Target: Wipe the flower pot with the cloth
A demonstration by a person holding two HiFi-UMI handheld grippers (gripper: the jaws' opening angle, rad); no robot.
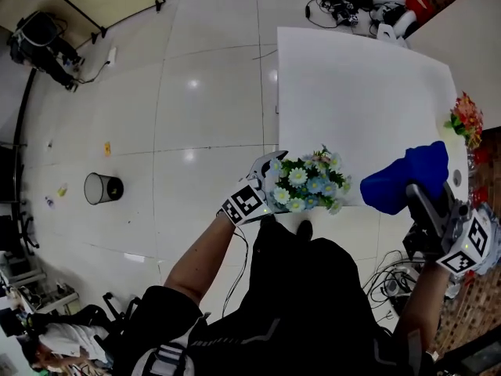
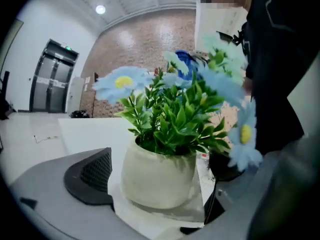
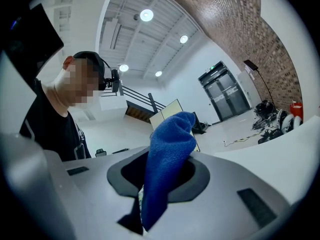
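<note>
The flower pot is a squat, rounded, off-white vessel with a matt, slightly mottled skin. It stands at the near edge of the white worktop, lower centre in the head view. Stiff green plastic leaves crowd out of its mouth, topped by pale blue daisies with yellow centres.

The left gripper has its jaws spread wide to either side of the pot. In the left gripper view, the ribbed black pad at the lower left stands just clear of the pot's wall, and the pads do not press on it.

The right gripper has its jaws closed on the cloth, a deep blue, nubbly terry piece. It bunches into a soft peak above the pinch and hangs in a narrow tail below. In the head view the cloth sits at the right, beside the flowers but apart from them.

The worktop is smooth, flat and rectangular. Around it lies a glossy pale tiled floor that reflects the ceiling lights, with a round dark mesh bin at the left. A brick wall and dark-framed glass doors close the room.
</note>
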